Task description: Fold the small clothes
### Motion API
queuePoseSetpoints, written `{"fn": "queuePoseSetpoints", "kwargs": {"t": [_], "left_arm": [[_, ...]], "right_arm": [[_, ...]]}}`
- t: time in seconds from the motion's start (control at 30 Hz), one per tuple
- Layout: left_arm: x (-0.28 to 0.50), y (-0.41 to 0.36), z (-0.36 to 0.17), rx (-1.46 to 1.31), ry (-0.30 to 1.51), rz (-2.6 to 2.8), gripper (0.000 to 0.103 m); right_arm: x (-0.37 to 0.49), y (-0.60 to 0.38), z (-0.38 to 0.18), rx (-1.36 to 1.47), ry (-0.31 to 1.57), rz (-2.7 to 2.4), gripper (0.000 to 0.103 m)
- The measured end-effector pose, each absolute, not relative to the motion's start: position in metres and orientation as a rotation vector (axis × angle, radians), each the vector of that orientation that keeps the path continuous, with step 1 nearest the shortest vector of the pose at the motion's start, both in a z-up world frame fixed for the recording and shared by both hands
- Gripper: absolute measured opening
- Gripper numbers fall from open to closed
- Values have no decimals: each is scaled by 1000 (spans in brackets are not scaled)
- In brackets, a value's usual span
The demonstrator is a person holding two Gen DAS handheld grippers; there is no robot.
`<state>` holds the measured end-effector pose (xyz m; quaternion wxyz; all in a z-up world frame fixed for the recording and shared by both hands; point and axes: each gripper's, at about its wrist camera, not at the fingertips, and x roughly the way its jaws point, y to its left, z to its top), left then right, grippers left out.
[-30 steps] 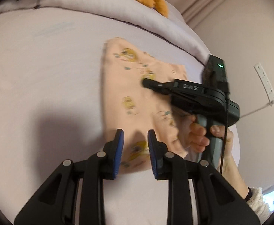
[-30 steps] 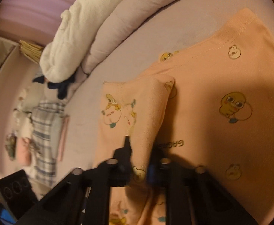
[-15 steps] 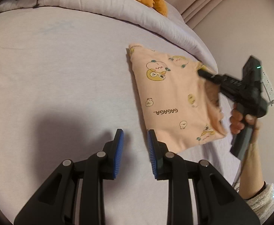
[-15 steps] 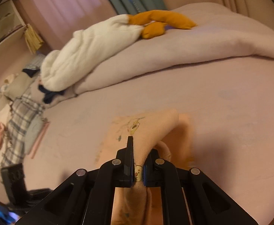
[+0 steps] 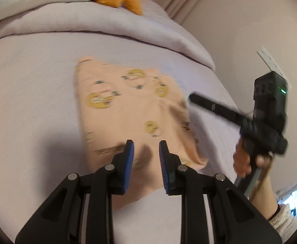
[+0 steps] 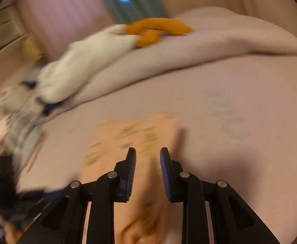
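A small peach garment (image 5: 132, 109) with yellow cartoon prints lies folded on the lilac bed sheet (image 5: 32, 101). My left gripper (image 5: 146, 148) is open and empty, its blue-padded fingers just above the garment's near edge. My right gripper (image 6: 148, 154) is open and empty above the same garment (image 6: 140, 134), which is blurred in the right wrist view. The right gripper also shows in the left wrist view (image 5: 193, 97), held off the garment's right side, apart from it.
A rolled lilac duvet (image 5: 99, 24) runs along the far side of the bed, with a white and orange plush toy (image 6: 112, 40) on it. A wall (image 5: 250, 30) with a power strip (image 5: 272, 65) is at the right. Piled clothes (image 6: 16, 118) lie at the bed's left.
My right gripper has let go of the garment fold, opened, and pulled back to the right. The garment now lies flat. My left gripper has moved over the garment's near edge.
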<state>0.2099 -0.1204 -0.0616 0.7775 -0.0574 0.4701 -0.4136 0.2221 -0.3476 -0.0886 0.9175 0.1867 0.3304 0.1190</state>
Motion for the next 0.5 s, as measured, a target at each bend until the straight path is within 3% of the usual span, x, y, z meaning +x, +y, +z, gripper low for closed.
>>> {"fn": "queuePoseSetpoints", "kwargs": {"t": [0.23, 0.3, 0.33, 0.5], "left_arm": [[192, -135, -107, -5, 1116, -904, 23], [190, -128, -115, -20, 1114, -911, 20], [191, -125, -114, -26, 1117, -918, 19], [190, -115, -95, -31, 1094, -930, 19]], "right_arm": [[209, -317, -132, 196, 820, 290, 22], [208, -336, -141, 224, 821, 274, 4], [209, -343, -143, 256, 819, 272, 2], [201, -348, -131, 262, 798, 264, 2]]}}
